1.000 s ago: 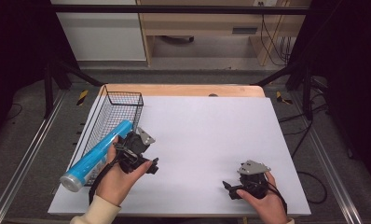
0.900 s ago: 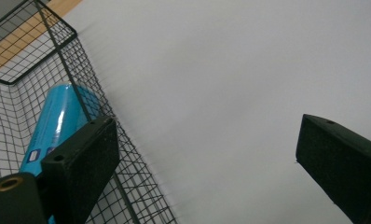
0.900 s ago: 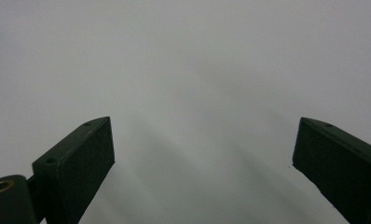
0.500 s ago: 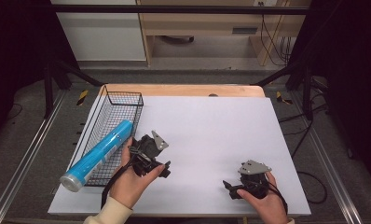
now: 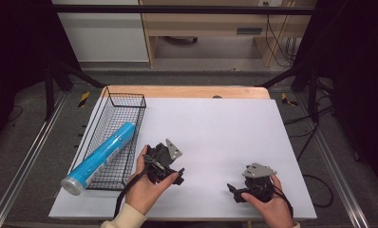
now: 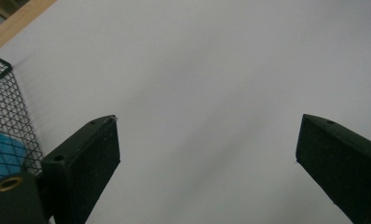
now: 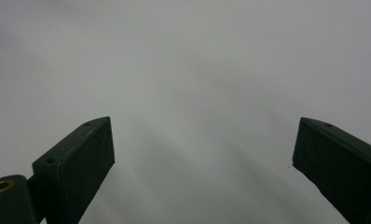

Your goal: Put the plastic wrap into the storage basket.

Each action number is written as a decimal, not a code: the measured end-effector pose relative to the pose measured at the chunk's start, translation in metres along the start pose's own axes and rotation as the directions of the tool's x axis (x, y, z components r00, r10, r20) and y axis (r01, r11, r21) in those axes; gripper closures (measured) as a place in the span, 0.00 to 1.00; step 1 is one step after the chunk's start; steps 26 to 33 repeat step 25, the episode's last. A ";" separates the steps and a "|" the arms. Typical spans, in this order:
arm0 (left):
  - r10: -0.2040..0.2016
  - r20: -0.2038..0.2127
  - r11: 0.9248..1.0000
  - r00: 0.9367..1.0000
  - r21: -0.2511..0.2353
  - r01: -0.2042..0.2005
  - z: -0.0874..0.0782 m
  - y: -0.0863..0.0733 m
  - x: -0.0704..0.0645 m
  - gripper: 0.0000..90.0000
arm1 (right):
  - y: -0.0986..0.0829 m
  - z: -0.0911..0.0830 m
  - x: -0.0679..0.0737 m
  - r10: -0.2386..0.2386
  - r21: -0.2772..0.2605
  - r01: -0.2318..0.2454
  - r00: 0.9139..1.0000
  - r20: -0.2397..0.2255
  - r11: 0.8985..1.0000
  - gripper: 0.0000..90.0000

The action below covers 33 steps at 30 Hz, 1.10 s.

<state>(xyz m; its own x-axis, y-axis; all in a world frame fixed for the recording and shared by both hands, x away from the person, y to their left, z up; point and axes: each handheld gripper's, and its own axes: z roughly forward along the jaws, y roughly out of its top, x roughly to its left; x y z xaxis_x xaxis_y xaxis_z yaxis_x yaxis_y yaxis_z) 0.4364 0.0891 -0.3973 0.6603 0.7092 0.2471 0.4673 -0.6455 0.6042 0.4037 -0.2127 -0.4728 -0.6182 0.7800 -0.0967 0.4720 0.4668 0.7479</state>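
While the blue tube lies in the wire basket at the tabletop's left edge, left claw sits just beside it, jaws apart, empty. Right claw, near front edge, likewise apart. Placing looks done; next, likely clearing away.

The left claw, held in the left hand, gapes wide. The right claw is equally spread, gripped low in the right hand.

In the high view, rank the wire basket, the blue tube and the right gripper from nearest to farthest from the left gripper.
From the left gripper:
1. Wire basket, just to its left.
2. Blue tube, lying in that basket, farther left.
3. Right gripper, across the table at the right.
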 end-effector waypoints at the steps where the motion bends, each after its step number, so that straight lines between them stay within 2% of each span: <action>1: 0.001 0.003 1.000 1.000 -0.001 -0.001 0.003 -0.001 -0.001 0.07 | 0.000 0.000 0.000 0.001 0.000 -0.001 1.000 0.001 1.000 0.07; 10: -0.018 0.057 1.000 0.998 -0.018 0.019 0.025 -0.011 -0.010 0.07 | 0.000 0.000 0.000 0.001 -0.001 0.000 1.000 0.004 1.000 0.07; 19: -0.017 0.102 0.999 0.995 -0.047 0.022 0.036 -0.027 -0.015 0.07 | 0.000 0.000 -0.001 -0.001 -0.003 0.001 1.000 0.015 1.000 0.07; 21: -0.008 0.113 0.999 0.994 -0.044 0.013 0.036 -0.031 -0.014 0.07 | -0.001 -0.001 -0.001 -0.001 -0.005 0.002 1.000 0.019 1.000 0.07; 25: 0.004 0.131 0.995 0.991 -0.095 0.008 0.028 -0.036 -0.011 0.07 | 0.000 -0.001 -0.003 -0.007 -0.015 0.008 0.999 0.034 1.000 0.07; 33: 0.004 0.131 0.995 0.991 -0.095 0.008 0.028 -0.036 -0.011 0.07 | 0.000 -0.001 -0.003 -0.007 -0.015 0.008 0.999 0.034 1.000 0.07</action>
